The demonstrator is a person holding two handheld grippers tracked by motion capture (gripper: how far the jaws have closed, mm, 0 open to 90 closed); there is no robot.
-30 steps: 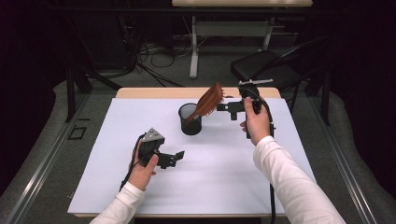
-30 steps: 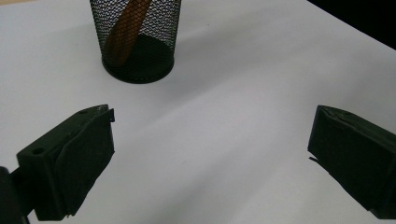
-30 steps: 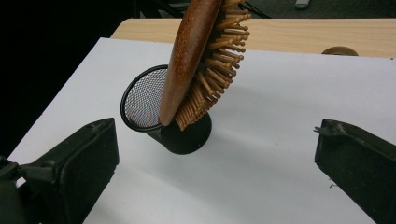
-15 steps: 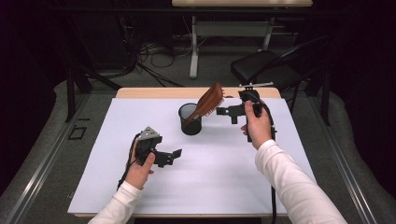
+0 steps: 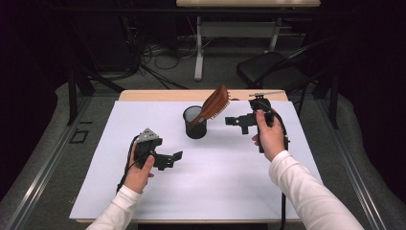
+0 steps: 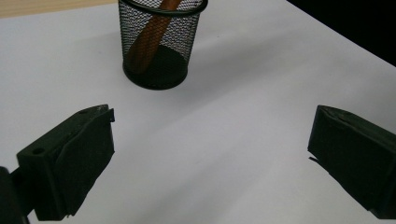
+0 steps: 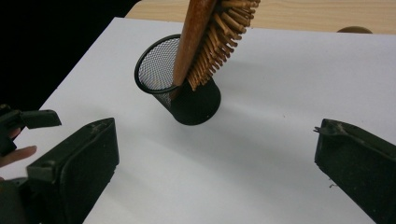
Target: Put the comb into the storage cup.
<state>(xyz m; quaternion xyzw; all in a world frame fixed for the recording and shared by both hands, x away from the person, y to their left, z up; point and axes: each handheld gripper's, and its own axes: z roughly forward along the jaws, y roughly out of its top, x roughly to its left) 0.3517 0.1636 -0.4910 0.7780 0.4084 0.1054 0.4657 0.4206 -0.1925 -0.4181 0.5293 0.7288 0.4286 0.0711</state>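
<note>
Hairbrush (image 5: 214, 104) leans handle-down in mesh cup (image 5: 195, 123), head up-right; both grippers' fingers apart, empty.

Black wire-mesh metal cup (image 5: 195, 122), open weave, matt, hairbrush (image 5: 214, 103) of glossy reddish-brown wood with pale wooden bristle pins, matt white paper-like sheet (image 5: 143, 191) over pale wood table (image 5: 158, 95), matt black plastic gripper jaws, slightly scuffed
</note>
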